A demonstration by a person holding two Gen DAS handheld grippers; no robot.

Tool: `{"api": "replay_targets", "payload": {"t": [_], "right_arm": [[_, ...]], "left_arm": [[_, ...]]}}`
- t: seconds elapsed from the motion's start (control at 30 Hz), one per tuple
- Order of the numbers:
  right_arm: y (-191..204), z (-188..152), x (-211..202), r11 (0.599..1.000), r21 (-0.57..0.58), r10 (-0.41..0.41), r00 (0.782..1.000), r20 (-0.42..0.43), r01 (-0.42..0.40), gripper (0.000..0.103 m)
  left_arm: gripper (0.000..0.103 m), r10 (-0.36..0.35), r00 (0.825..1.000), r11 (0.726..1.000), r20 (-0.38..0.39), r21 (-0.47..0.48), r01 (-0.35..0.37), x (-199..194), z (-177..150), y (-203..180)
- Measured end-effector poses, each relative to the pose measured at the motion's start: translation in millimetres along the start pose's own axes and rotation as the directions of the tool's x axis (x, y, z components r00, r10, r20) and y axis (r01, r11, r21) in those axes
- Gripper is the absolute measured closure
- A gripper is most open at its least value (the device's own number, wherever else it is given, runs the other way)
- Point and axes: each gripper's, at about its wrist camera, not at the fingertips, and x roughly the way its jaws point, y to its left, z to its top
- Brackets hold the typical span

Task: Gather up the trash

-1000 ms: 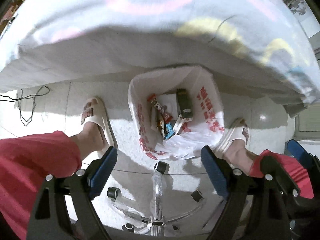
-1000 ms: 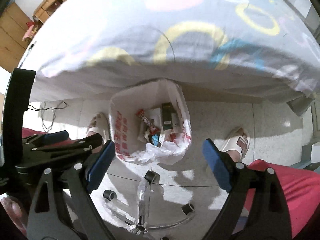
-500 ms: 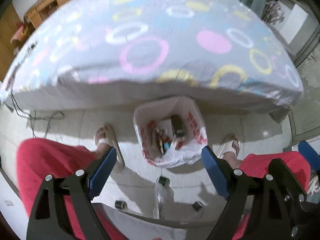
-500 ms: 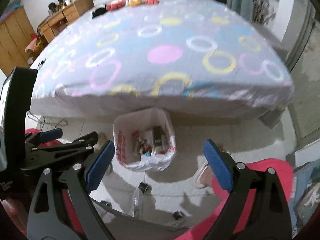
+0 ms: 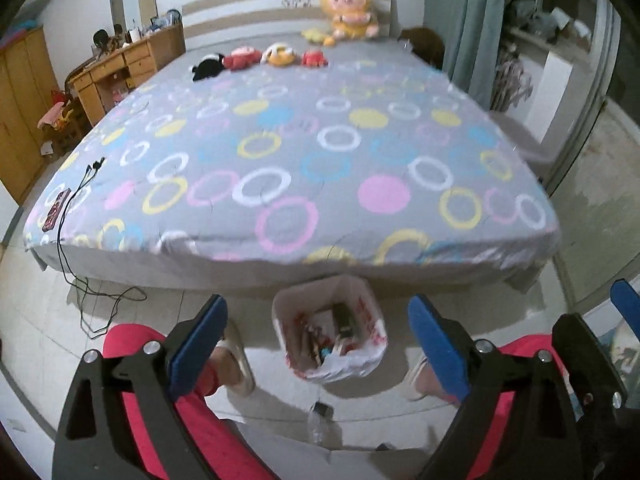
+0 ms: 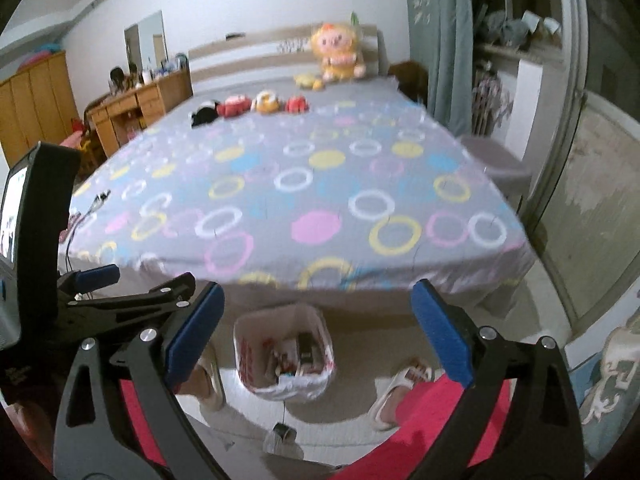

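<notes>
Grey cloth with coloured rings and dots covers the one bed (image 5: 304,152). At the foot of the bed, on the pale tile floor, stands one white plastic trash bag (image 5: 330,338) with red print, soft and square-mouthed, holding wrappers. Six plush toys (image 5: 352,16) lie near the headboard. The left gripper (image 5: 316,346) and right gripper (image 6: 318,336) have just been opening; both stand wide, nothing between the blue pads.

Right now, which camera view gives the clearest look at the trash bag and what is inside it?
The left wrist view: the trash bag sits centred between the claw's fingers, sharp enough to make out wrappers and a dark box inside. The right wrist view shows the same bag at the foot of the bed, but blurrier and partly behind a finger.
</notes>
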Motion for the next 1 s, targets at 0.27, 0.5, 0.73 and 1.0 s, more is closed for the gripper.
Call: {"api": "replay_targets", "payload": {"t": [0.27,0.5,0.73,1.0], "right_arm": [[4.3,12.9,-65.3,0.997,-0.031,-0.066,0.985,0.158,0.071,0.007],[7.4,15.7,-98.7,0.995,-0.026,-0.091,0.969,0.229,0.099,0.007],[4.7,17.1,-110.2,0.995,-0.009,-0.093,0.965,0.246,0.098,0.007],[9.6,16.0,-116.5,0.993,-0.015,-0.106,0.96,0.258,0.113,0.007]], "left_arm": [[0.008,0.023,0.992,1.0,0.126,0.005,-0.024,-61.0,6.3,-5.0],[0.008,0.017,0.984,1.0,0.178,-0.004,-0.016,-92.5,6.7,-3.8],[0.008,0.027,0.977,1.0,0.213,-0.006,-0.026,-109.2,5.7,-3.7],[0.008,0.025,0.976,1.0,0.218,-0.007,-0.024,-112.6,6.5,-4.0]]}}
